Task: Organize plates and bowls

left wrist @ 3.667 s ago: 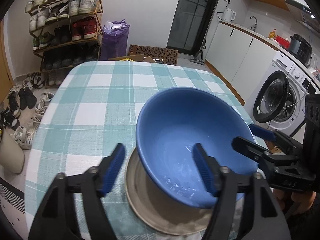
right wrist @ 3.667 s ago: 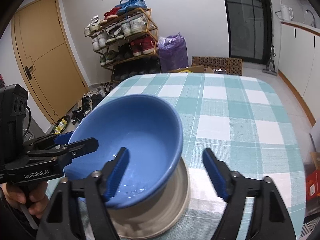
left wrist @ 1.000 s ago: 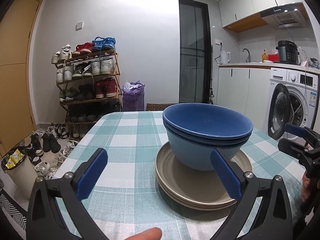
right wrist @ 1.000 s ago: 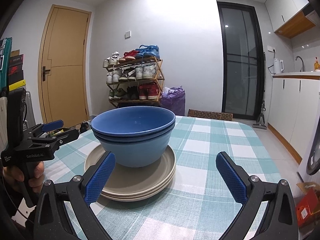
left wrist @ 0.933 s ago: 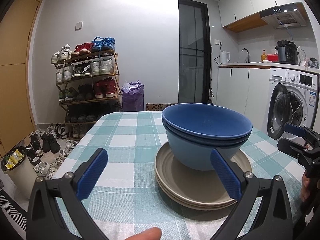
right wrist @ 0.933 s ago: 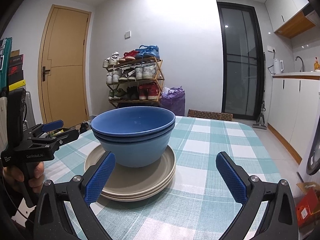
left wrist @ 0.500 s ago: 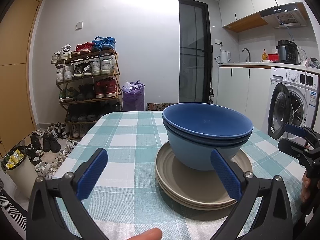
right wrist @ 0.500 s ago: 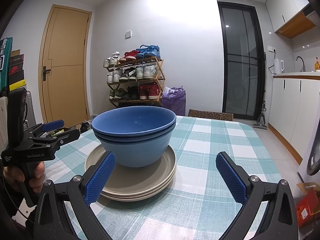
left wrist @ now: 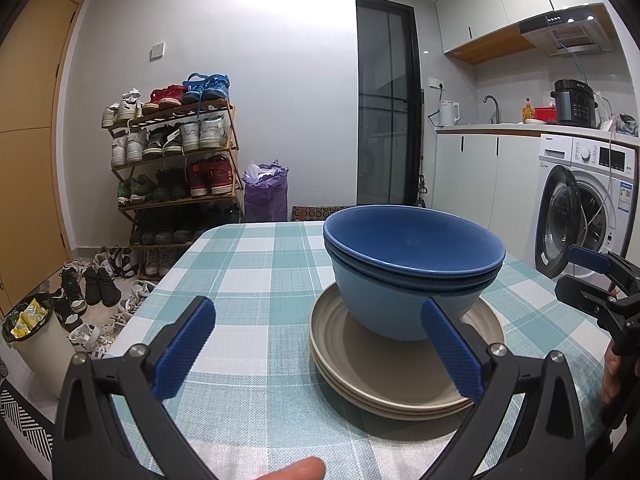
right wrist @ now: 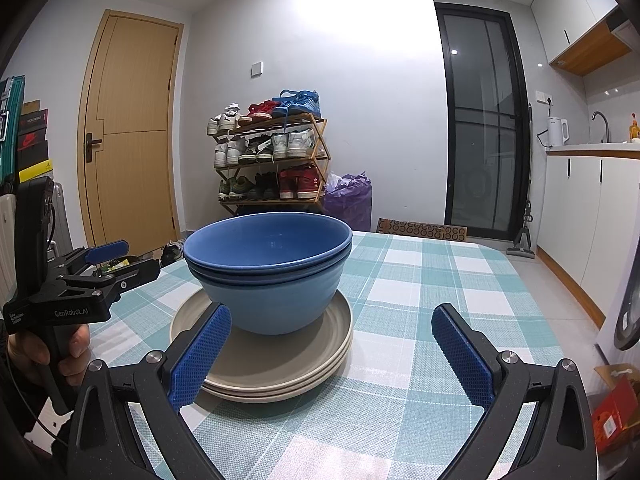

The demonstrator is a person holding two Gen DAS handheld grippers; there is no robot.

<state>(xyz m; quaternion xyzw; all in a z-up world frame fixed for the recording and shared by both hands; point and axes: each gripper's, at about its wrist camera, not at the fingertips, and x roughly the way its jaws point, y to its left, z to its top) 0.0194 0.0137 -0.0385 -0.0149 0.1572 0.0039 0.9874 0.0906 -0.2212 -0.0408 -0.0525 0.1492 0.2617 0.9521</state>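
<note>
Several blue bowls sit nested upright on a stack of beige plates on the checked tablecloth. My left gripper is open and empty, low at the near table edge, left of the stack. My right gripper is also open and empty, just in front of the stack, its left finger overlapping the plates in view. Each gripper shows in the other's view, held to the side of the stack: the right gripper and the left gripper.
A shoe rack and purple bag stand beyond the table's far end. A washing machine and kitchen counter are to the right, a wooden door to the left. A fingertip shows at the bottom edge.
About 3.7 s ago both grippers were close above a tilted blue bowl; it now rests nested on the stack and both grippers have drawn back low. Nothing has moved over the last second.
</note>
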